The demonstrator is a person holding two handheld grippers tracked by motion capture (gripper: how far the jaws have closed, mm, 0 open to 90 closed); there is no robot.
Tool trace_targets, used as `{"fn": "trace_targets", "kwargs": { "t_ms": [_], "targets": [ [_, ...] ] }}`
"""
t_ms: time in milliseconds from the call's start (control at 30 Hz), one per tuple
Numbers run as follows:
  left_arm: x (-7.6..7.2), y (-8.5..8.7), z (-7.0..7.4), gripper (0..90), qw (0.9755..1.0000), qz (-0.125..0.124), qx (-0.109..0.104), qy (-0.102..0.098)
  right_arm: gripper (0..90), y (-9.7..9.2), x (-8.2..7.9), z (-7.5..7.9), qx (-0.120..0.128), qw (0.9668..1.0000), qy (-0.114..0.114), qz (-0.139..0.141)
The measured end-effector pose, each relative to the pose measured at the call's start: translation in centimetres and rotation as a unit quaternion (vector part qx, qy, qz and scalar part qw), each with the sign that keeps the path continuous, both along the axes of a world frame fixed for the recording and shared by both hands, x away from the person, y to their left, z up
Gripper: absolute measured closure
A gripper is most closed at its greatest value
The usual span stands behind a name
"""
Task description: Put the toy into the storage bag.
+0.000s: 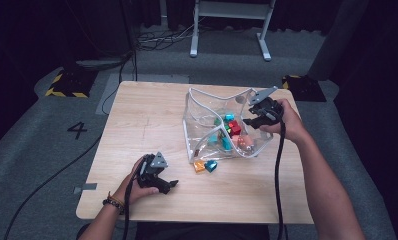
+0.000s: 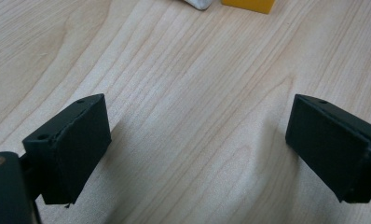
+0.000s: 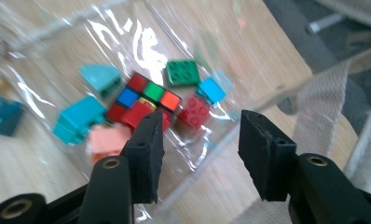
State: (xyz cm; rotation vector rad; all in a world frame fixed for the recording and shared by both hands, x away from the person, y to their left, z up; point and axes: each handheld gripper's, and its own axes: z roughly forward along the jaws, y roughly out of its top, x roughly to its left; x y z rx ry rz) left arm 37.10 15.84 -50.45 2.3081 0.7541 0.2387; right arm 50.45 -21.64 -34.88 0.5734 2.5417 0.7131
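Clear plastic bag (image 1: pixel 207 107) with a white-edged rim stands open on the far right part of the bench (image 1: pixel 147 120), its crinkled walls sagging and catching glare. Inside lie small toy blocks (image 3: pixel 81 119) in teal, red, green, pink and blue, and a colour-tile puzzle cube (image 3: pixel 148 95) among them. Two more blocks, one orange (image 1: pixel 199 166) and one teal (image 1: pixel 210 165), sit on the wood just outside the bag's near edge.

The right tongs (image 3: pixel 200 140) are at the bag's right rim, partly spread, with the clear wall running between the jaws; the pads do not seem to press it. The left tongs (image 2: pixel 197 149) rest low over bare wood at the near left, spread wide with nothing between them.

The bench is pale wood grain. Around it lies grey carpet with a "4" marked on it (image 1: pixel 77 130), black cables, yellow-and-black striped blocks and a white frame's legs (image 1: pixel 194 47) against dark curtains.

Glare and blur make some blocks in the bag hard to tell apart, and the orange block is cut off at the top edge in the left gripper view.
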Motion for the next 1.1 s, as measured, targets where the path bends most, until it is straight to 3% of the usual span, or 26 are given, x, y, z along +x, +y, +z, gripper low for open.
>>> {"fn": "trace_targets", "kwargs": {
  "t_ms": [100,167,233,333,467,533,633,867,1100],
  "targets": [
    [0.0,0.0,0.0,6.8,1.0000,0.000,0.000,0.000,49.3,-0.1,-0.6,0.3,0.017,0.9998,-0.007,0.010],
    [0.0,0.0,0.0,6.8,1.0000,0.000,0.000,0.000,45.1,-0.6,-1.7,0.7,0.060,0.9982,-0.007,0.005],
    [0.0,0.0,0.0,6.8,1.0000,0.000,0.000,0.000,44.4,-1.2,-2.4,0.9,0.082,0.9965,-0.014,0.006],
    [0.0,0.0,0.0,6.7,1.0000,0.000,0.000,0.000,41.1,-1.8,-3.0,1.1,0.099,0.9949,-0.019,0.005],
    [0.0,0.0,0.0,6.8,1.0000,0.000,0.000,0.000,33.1,-3.8,-5.0,1.2,0.139,0.9895,-0.037,-0.014],
    [0.0,0.0,0.0,6.8,1.0000,0.000,0.000,0.000,31.6,-4.1,-5.3,1.2,0.144,0.9887,-0.039,-0.018],
    [0.0,0.0,0.0,6.8,1.0000,0.000,0.000,0.000,26.1,-5.8,-6.8,0.8,0.161,0.9847,-0.057,-0.035],
    [0.0,0.0,0.0,6.8,1.0000,0.000,0.000,0.000,23.9,-8.5,-9.0,-0.1,0.189,0.9775,-0.076,-0.055],
    [0.0,0.0,0.0,6.8,1.0000,0.000,0.000,0.000,24.4,-9.9,-10.7,-1.8,0.207,0.9735,-0.071,-0.067]
  ]
}}
